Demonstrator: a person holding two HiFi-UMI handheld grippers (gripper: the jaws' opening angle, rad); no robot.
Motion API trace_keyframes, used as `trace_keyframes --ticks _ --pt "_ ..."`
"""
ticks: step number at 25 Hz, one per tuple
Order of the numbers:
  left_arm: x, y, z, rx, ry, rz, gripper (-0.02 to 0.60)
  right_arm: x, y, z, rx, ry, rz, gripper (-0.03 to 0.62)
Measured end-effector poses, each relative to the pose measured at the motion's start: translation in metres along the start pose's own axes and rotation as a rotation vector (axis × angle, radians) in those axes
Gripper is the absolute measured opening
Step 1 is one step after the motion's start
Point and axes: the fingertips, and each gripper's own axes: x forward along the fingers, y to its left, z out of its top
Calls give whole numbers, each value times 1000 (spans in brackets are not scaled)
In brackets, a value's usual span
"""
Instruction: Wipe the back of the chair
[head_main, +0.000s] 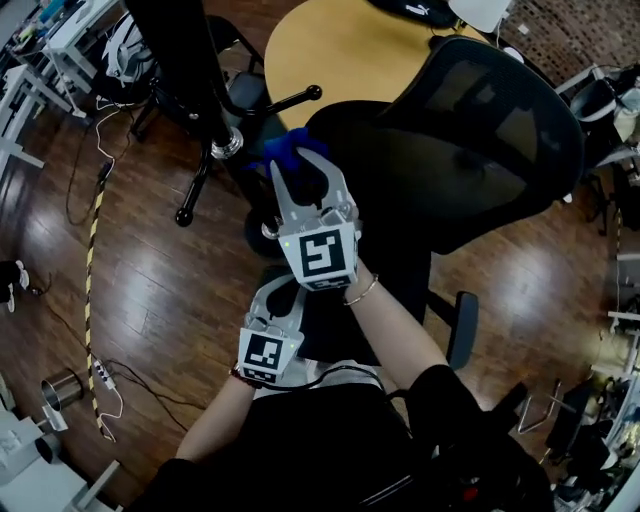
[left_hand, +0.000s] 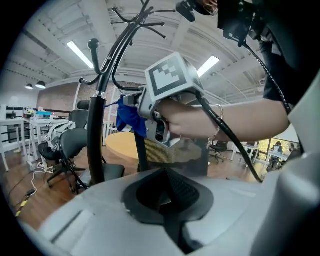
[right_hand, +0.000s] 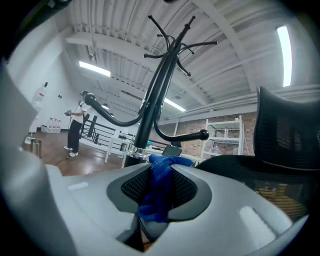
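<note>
Head view showed us the chair back (head_main: 490, 120), a black mesh panel at the far right, rising over the dark seat (head_main: 400, 190). The blue cloth (head_main: 292, 147) was well left of that mesh, just beside the seat's left edge, and touched no part of the backrest that we could see. The right gripper (head_main: 303, 170) was clamped on the cloth, with a bunched fold pinched between its pads and the loose end sticking out past the tips. We judged it was gripped that way so the free end could serve as the wiping face. The left gripper (head_main: 278, 300) sat nearer to us and lower, its jaws together with nothing in them. It was probably held clear because one tool was enough for wiping. Just beyond the cloth stood a black coat rack (head_main: 185, 60), and farther off a round yellow table (head_main: 340, 50) on the wooden floor (head_main: 150, 280). We reckoned the wiping had not yet begun, since the cloth needed carrying right to reach the mesh.
</note>
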Motion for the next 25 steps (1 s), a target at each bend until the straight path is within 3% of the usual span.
trace_keyframes --ticks 3,6,8,10,12,15,19,25 --pt "-21 11 -13 -33 8 -50 8 -41 -3 23 109 -89 -38 98" --pt "-5 21 -19 -93 23 -87 8 -108 -63 13 240 -70 -195 98" --pt "16 16 -12 -122 13 -93 8 -167 -123 -7 241 1 -317 99" --pt "35 8 3 -88 -13 -84 8 -233 -186 -31 161 109 -447 99" --pt "50 9 15 -58 -43 -26 8 -295 -241 -58 100 231 -582 98" --pt "54 14 19 -123 -60 74 8 -367 -295 -97 118 362 -719 100" --pt "51 -2 30 -150 -99 117 8 -376 -345 -130 103 394 -733 100" --pt "13 -20 -2 -250 -55 190 8 -339 -355 -154 141 310 -742 100"
